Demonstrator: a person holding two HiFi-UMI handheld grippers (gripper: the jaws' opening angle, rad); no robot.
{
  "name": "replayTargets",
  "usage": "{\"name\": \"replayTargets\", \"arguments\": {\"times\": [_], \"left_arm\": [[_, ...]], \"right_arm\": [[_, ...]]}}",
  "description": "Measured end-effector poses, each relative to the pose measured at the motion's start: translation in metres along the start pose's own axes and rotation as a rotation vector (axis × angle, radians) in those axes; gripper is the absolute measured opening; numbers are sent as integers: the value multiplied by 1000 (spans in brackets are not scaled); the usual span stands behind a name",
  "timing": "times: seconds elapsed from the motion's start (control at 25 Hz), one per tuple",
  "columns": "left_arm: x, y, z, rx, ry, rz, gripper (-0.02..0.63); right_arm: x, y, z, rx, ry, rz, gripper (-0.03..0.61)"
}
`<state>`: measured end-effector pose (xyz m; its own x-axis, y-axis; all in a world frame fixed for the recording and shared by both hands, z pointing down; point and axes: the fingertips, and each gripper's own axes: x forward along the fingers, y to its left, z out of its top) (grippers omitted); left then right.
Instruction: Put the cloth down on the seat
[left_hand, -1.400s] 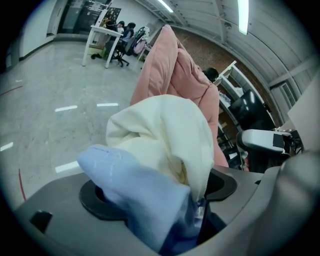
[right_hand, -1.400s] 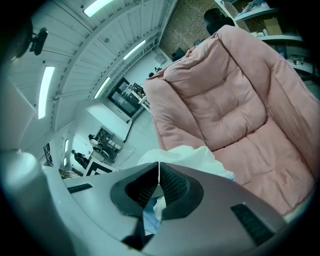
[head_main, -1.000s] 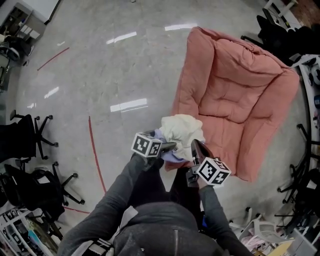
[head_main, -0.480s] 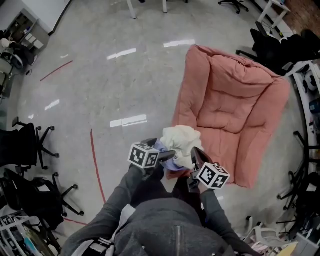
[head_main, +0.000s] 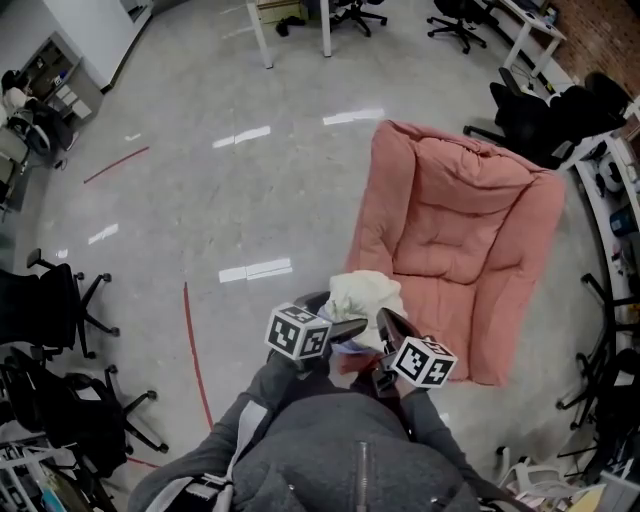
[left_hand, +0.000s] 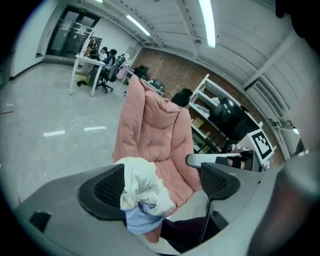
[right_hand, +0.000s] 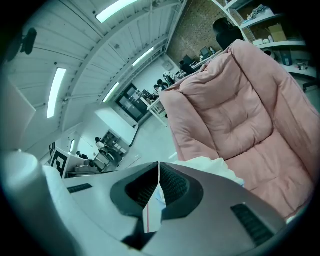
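- One grey floor (head_main: 200, 200) is stretching under the whole scene, with a red line (head_main: 195, 350) running across it and black office chairs (head_main: 60, 300) standing along the left edge.
- One pink padded seat (head_main: 460, 230) is standing on that floor, ahead and to the right of the person, and is filling the background of both gripper views.
- One person in a grey top (head_main: 330, 460) is standing just beside the seat's near corner and is reaching both arms forward.
- One bunched cloth (head_main: 365, 293), cream with a pale blue part underneath, is hanging between the two tools over the seat's near edge; it is being held up rather than lying on the cushion.
- The left gripper (head_main: 350, 330) is holding its jaws wide apart. In the left gripper view the cloth (left_hand: 142, 187) is leaning against one pad only, while the other pad is standing well clear of it, with the seat (left_hand: 160, 135) showing in the gap.
- The right gripper (head_main: 385, 322) is pressing its jaws together. In the right gripper view the pads are meeting on a thin fold of the cloth (right_hand: 212, 164), and the rest of it is bulging out just beyond them.
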<state>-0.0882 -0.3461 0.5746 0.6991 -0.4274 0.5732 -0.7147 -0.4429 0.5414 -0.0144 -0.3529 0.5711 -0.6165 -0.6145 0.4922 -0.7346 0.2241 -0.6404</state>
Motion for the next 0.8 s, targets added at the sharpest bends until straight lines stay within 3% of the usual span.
{"name": "replayTargets", "arguments": {"times": [0.28,0.36,0.44,0.48,0.56,0.8], "left_arm": [[-13,-17,22,24,-77,-28,421],[-16,-16,30,11,-111,-8,307],[-19,-14,39,-1,-158,16,125],[-20,-14,43,1,-180,18,68],[-23,-17,51,9,-217,9,12],[-19,-25,58,15,-232,-9,9]], "right_arm": [[-10,13,11,0,-46,-4,12],[-13,15,15,-4,-62,-11,12],[-15,13,19,-11,-79,-25,12],[-16,12,21,-14,-90,-34,12],[-20,11,28,-26,-118,-43,12],[-24,17,42,-79,-152,-31,12]]}}
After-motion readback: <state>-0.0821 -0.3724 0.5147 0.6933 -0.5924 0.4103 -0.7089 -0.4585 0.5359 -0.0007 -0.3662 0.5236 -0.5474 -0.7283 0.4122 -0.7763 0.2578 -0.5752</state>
